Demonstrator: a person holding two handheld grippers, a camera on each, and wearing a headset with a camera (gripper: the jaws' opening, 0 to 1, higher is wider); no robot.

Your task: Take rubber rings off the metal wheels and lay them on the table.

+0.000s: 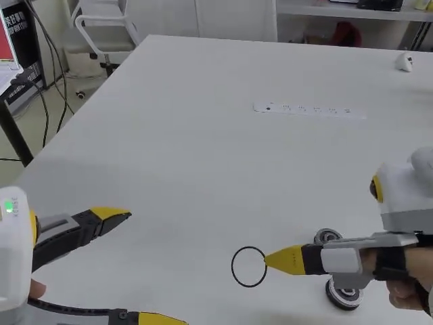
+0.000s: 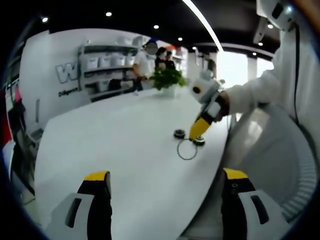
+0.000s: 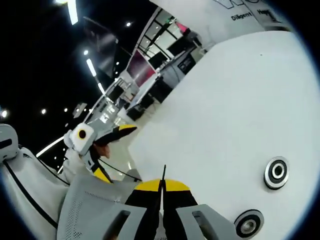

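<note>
My right gripper [image 1: 268, 260] is shut on the edge of a thin black rubber ring [image 1: 233, 265], held low over the white table [image 1: 203, 156]. Two metal wheels lie right beside it, one behind the jaws [image 1: 327, 236] and one in front [image 1: 344, 292]. In the right gripper view the ring [image 3: 163, 172] shows edge-on, sticking out of the shut jaws [image 3: 161, 186], with both wheels [image 3: 276, 172] [image 3: 248, 224] to the right. My left gripper [image 1: 139, 267] stands open at the near left, holding nothing. The left gripper view has its own jaws [image 2: 166, 175] spread wide, facing the ring [image 2: 179, 150].
A white power strip [image 1: 310, 110] lies across the far middle of the table, and a small white object [image 1: 404, 62] sits at the far right. The table's left edge drops to a floor with cables. A potted plant [image 2: 166, 77] and people stand beyond the far end.
</note>
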